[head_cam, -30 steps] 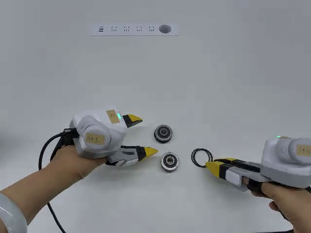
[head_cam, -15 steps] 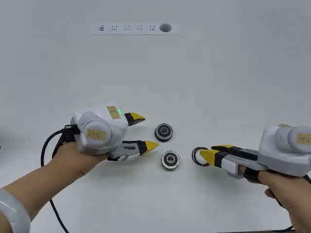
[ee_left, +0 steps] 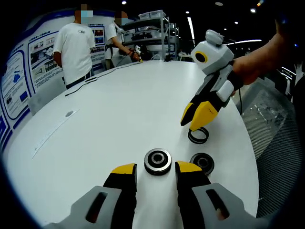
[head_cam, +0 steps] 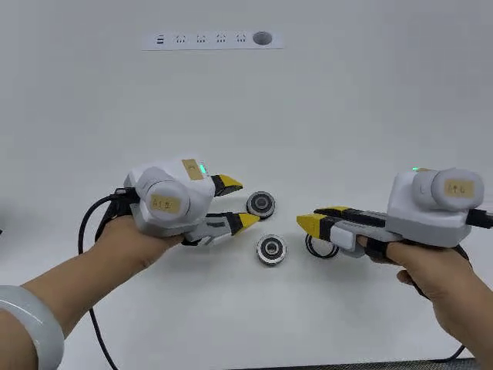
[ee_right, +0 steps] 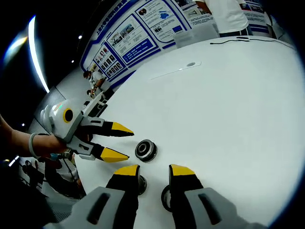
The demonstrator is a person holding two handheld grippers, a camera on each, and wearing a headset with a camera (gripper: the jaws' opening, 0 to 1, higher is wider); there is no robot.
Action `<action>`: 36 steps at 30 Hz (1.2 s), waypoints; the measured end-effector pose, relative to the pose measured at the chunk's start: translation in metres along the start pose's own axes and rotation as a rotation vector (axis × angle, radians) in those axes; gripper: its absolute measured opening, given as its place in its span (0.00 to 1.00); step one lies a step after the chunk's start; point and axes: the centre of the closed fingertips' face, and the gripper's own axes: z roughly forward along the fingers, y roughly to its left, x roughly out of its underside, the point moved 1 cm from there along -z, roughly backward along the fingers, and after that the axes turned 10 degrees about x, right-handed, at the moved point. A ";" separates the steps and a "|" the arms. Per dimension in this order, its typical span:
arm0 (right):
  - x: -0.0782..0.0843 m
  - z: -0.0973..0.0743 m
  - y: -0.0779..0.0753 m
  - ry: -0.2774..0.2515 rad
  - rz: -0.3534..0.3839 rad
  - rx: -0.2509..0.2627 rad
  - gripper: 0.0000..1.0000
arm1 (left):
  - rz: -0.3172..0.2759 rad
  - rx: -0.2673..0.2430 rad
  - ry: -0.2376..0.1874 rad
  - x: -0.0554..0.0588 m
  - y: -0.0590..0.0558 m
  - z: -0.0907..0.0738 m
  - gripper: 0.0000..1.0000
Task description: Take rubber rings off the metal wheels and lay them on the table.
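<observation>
Black ring beneath right gripper, power strip

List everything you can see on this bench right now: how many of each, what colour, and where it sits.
metal wheels: two, silver and black, mid-table between the tongs
rubber ring: black, flat on the table right of the nearer wheel; one or two overlapping, cannot tell
power strip: one, white, far side
table: one, white
cable: one, black, trailing behind the left tongs
people: two, white shirts, standing beyond the table
left tongs: white, yellow tips, open, facing the farther wheel
right tongs: white, yellow tips, open, over the ring
</observation>
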 end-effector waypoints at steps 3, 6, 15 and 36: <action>-0.001 0.002 0.006 0.000 -0.001 -0.011 0.26 | 0.002 0.008 0.003 -0.001 0.000 0.002 0.30; 0.000 0.003 0.009 0.005 -0.001 -0.019 0.25 | 0.006 0.014 0.005 -0.002 -0.001 0.005 0.28; 0.002 0.006 0.014 0.012 0.003 -0.034 0.25 | 0.025 0.031 0.028 -0.003 -0.001 0.014 0.22; -0.001 0.018 0.008 0.011 0.049 -0.051 0.25 | 0.056 0.057 0.065 -0.001 0.001 0.024 0.15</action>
